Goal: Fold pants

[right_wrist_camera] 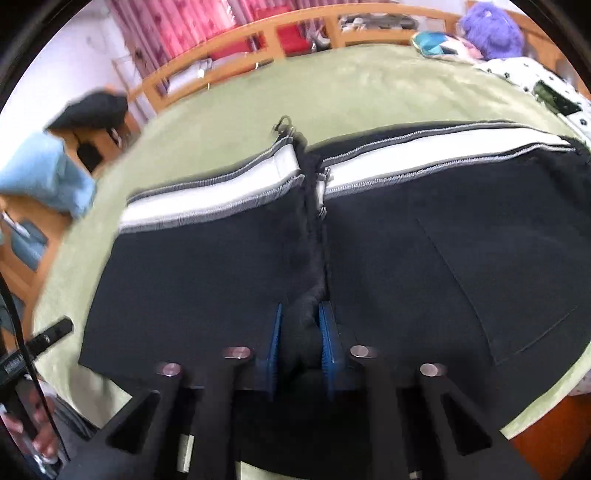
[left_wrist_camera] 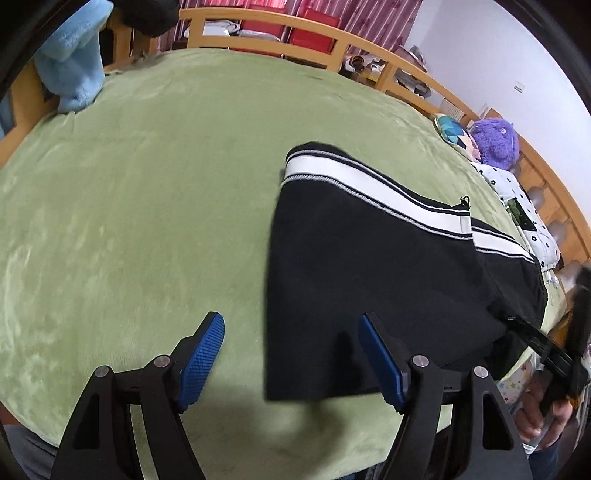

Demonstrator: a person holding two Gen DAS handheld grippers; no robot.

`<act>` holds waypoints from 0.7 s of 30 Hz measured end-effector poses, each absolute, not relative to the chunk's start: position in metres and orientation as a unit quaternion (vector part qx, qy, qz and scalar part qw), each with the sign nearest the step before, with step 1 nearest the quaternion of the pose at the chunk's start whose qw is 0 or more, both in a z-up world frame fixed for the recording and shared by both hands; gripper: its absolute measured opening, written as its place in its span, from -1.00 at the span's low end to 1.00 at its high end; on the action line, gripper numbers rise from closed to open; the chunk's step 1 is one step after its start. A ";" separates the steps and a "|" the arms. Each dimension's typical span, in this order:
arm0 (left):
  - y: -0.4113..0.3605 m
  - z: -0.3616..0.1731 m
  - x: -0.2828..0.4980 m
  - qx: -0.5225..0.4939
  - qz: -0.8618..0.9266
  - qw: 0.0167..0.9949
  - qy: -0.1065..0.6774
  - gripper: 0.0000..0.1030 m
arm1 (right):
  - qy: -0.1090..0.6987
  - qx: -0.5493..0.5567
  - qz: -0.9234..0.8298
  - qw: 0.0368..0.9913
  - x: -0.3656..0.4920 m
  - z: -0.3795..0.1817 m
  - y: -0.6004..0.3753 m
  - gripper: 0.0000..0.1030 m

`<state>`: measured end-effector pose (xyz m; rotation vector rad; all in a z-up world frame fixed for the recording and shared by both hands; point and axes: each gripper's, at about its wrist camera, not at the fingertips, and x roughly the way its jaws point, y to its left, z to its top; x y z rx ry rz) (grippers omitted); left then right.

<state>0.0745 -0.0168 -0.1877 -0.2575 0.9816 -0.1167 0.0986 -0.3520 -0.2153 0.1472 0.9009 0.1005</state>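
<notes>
Black pants with a white side stripe lie folded on the green bed cover. My left gripper is open and empty, just above the bed at the pants' near left edge; its right pad is over the black cloth. My right gripper is shut on a bunched fold of the pants at their near edge. In the left wrist view the right gripper touches the pants at the far right. The white stripe runs along the far edge.
A wooden bed rail runs around the far side. A light blue plush blanket hangs at the left corner. A purple plush toy, a patterned pillow and a dotted white cloth lie at the right.
</notes>
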 end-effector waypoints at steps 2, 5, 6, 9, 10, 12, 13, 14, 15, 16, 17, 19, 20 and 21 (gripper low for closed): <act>-0.013 -0.188 0.072 -0.122 -0.065 0.874 0.466 0.41 | 0.407 0.095 0.086 0.904 0.080 -0.197 -0.354 -0.65; -0.009 -0.189 0.073 -0.132 -0.084 0.874 0.460 0.44 | 0.423 0.108 0.098 0.894 0.072 -0.199 -0.356 -0.59; -0.007 -0.190 0.073 -0.137 -0.086 0.872 0.462 0.44 | 0.455 0.084 0.087 0.882 0.078 -0.214 -0.350 -0.49; -0.009 -0.203 0.082 -0.143 -0.086 0.859 0.484 0.44 | 0.479 0.057 0.085 0.872 0.083 -0.236 -0.343 -0.46; -0.009 -0.208 0.084 -0.140 -0.086 0.856 0.491 0.44 | 0.473 0.047 0.090 0.875 0.081 -0.230 -0.340 -0.39; -0.007 -0.213 0.086 -0.140 -0.086 0.854 0.493 0.44 | 0.465 0.030 0.107 0.878 0.081 -0.213 -0.339 -0.11; -0.005 -0.215 0.086 -0.145 -0.088 0.854 0.492 0.44 | 0.452 0.028 0.102 0.886 0.082 -0.206 -0.341 0.15; -0.003 -0.217 0.087 -0.149 -0.090 0.853 0.492 0.44 | 0.430 0.027 0.095 0.897 0.084 -0.196 -0.341 0.30; 0.000 -0.218 0.089 -0.155 -0.091 0.851 0.493 0.44 | 0.406 0.026 0.094 0.909 0.090 -0.186 -0.343 0.60; 0.001 -0.220 0.090 -0.161 -0.092 0.849 0.494 0.44 | 0.399 0.023 0.099 0.911 0.098 -0.183 -0.342 0.68; 0.003 -0.221 0.091 -0.166 -0.092 0.848 0.495 0.44 | 0.399 0.016 0.102 0.911 0.112 -0.181 -0.340 0.68; 0.006 -0.221 0.093 -0.168 -0.092 0.848 0.494 0.44 | 0.406 0.008 0.089 0.910 0.145 -0.187 -0.339 0.65; 0.007 -0.220 0.094 -0.164 -0.091 0.850 0.493 0.44 | 0.411 0.011 0.085 0.908 0.161 -0.192 -0.339 0.61; 0.007 -0.219 0.094 -0.159 -0.088 0.852 0.492 0.44 | 0.421 0.022 0.084 0.903 0.175 -0.198 -0.342 0.54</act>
